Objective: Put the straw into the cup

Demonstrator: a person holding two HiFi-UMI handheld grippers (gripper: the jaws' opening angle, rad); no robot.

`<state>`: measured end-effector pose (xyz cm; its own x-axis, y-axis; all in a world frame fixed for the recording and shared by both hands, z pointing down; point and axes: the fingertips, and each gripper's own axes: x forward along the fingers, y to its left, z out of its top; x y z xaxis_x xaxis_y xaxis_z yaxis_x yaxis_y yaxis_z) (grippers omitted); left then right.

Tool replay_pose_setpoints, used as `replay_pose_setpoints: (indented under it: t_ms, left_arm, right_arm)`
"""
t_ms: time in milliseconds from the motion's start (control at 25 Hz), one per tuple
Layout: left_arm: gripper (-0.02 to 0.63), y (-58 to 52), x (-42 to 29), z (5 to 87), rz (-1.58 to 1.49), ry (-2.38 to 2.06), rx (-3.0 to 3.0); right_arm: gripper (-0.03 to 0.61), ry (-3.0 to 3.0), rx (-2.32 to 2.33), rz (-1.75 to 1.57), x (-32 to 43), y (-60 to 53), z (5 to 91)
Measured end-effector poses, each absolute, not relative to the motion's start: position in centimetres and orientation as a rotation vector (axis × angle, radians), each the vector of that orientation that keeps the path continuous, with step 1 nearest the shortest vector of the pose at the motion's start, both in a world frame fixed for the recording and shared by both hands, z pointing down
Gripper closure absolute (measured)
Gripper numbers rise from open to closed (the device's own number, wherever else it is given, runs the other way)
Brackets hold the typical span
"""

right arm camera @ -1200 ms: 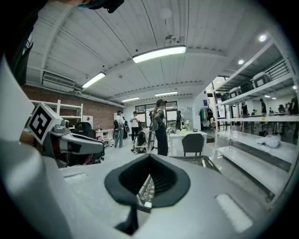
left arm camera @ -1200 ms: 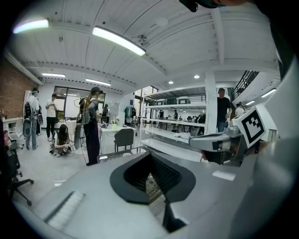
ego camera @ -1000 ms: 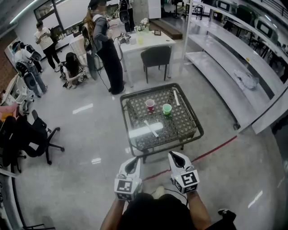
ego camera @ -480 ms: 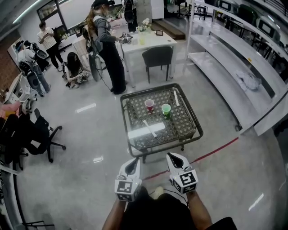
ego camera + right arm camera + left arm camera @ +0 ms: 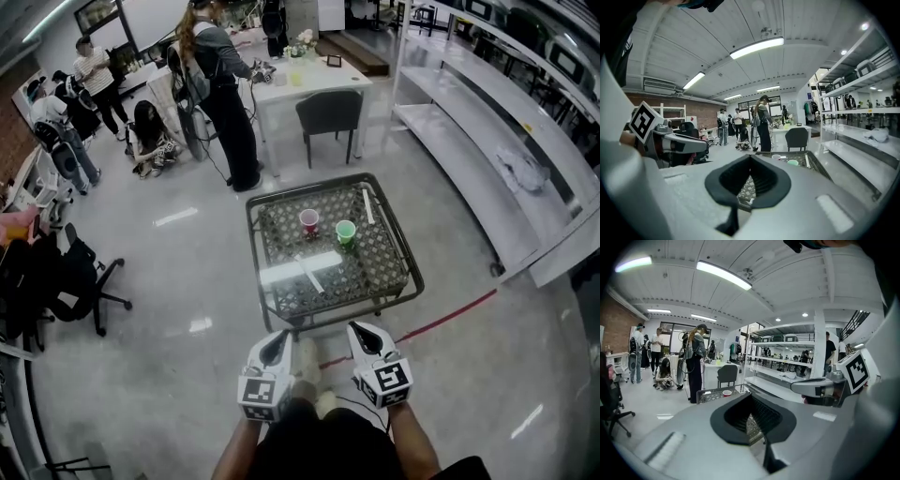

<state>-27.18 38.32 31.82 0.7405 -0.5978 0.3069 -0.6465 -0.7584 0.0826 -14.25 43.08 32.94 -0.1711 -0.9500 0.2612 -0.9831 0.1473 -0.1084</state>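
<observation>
1. Both pairs of jaws are closed tight, pad against pad, with nothing between them. The left gripper (image 5: 753, 423) and the right gripper (image 5: 749, 182) are held side by side, each carrying its square-marker cube.
2. That makes two grippers, the left (image 5: 276, 341) and the right (image 5: 364, 335), both short of the near edge of the low glass-topped table with its dark metal frame (image 5: 251, 212).
3. Two paper cups stand on the table, near each other at about mid-table: one red cup (image 5: 308, 221) and one green cup (image 5: 346, 232), both upright.
4. Two white straws lie flat on the glass. The nearer white straw (image 5: 310, 274) lies slantwise on the near half of the table, in front of the cups. It is well ahead of both grippers, roughly on the line between them, and neither touches it.
5. The second white straw (image 5: 367, 204) lies along the far right side of the table, beyond the green cup.
6. A red line on the floor (image 5: 441, 319) runs past the table's near right corner.
7. Further off, one dark grey chair (image 5: 328, 114) stands at a white table (image 5: 314, 80), where a standing person in a grey top (image 5: 220, 89) works. Long pale shelves (image 5: 469, 127) run down the right.
</observation>
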Motion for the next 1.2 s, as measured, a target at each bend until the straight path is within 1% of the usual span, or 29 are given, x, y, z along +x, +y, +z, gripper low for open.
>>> replay_pose_setpoints:
  t_ms: [600,920,1200]
  left_arm:
    - [0.607,23.8,-18.9,33.7,0.402,-0.877,2.722]
    - [0.607,18.1,-16.5,35.4,0.419,-0.836,2.689]
    - [0.607,14.6,-15.3,36.4,0.433,-0.828,2.648]
  right_arm:
    - [0.577,-2.195,1.938,0.433,-7.4,29.8,33.5]
    - [0.577,-2.172,1.912,0.449,-5.3,23.3,33.9]
    - [0.577,-2.159,1.89,0.489,-4.3,19.8,34.6]
